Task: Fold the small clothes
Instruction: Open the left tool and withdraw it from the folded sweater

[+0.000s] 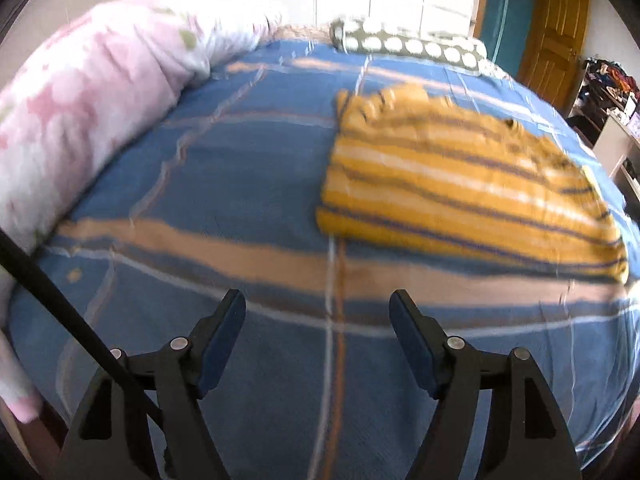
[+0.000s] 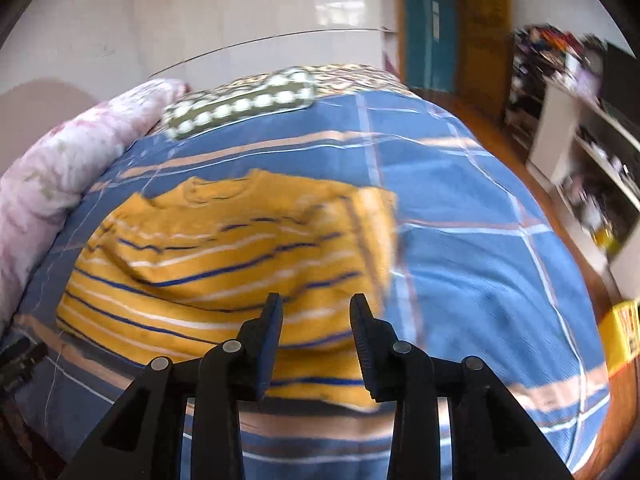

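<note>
Yellow shirt [image 2: 224, 264]: striped in blue and white, it lies on the bed [image 1: 240, 168], collar at 12 o'clock in your right view, hem toward you at 6.
Place: in your left view the shirt sits at 2 o'clock, well apart from the left tool; in your right view it fills the middle, just past the right tool's tips.
Progress: the shirt's two sides look straight and no sleeves stick out, so you seem to have the sides folded in already; blur keeps that a guess.
Left to do: by my reading, the bottom-to-top fold remains, and the ridge of slack across the middle wants smoothing.
Left tool [image 1: 317, 312]: released, fingers spread wide, nothing between them; it hangs over bare blanket at 6 o'clock, pointing toward the pillow end.
Right tool [image 2: 316, 312]: also released, though with a narrower gap; it holds no cloth and hovers above the hem, aimed along the shirt.
Surroundings: a pink quilt [image 1: 92, 92] runs along 9 to 11 o'clock, and a dotted pillow [image 1: 408, 44] lies at 12.
Blur: both views are smeared, so fine creases are beyond telling.
</note>
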